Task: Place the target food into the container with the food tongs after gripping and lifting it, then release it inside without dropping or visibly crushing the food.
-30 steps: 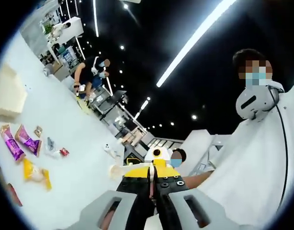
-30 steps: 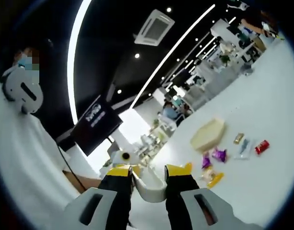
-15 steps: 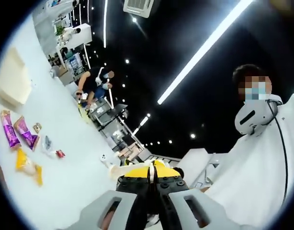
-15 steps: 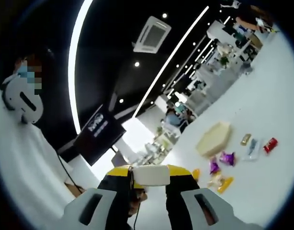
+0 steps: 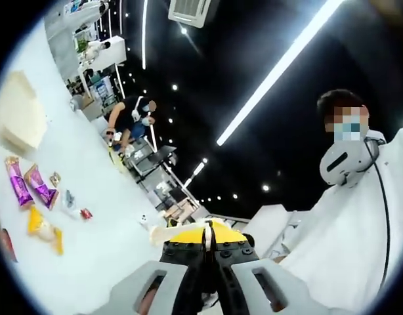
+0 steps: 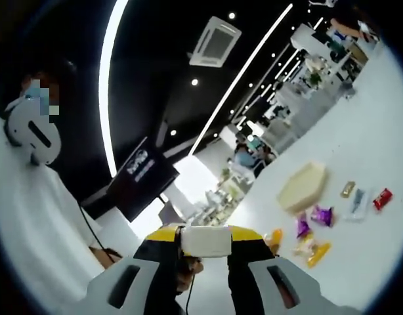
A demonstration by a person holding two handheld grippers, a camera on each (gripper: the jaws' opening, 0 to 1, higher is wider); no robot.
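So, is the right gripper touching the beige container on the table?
Apart. In the right gripper view, the right gripper is at the bottom, while the beige container lies far off on the white table, with bare tabletop between them.

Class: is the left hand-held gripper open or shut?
Shut: in the left gripper view, the left hand-held gripper has its jaws pressed together with no gap.

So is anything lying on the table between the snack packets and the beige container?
Nothing visible does. In the right gripper view the purple packets lie just beside the beige container, with bare white table between them. The right gripper is held up, clear of the table, clamped on a white piece.
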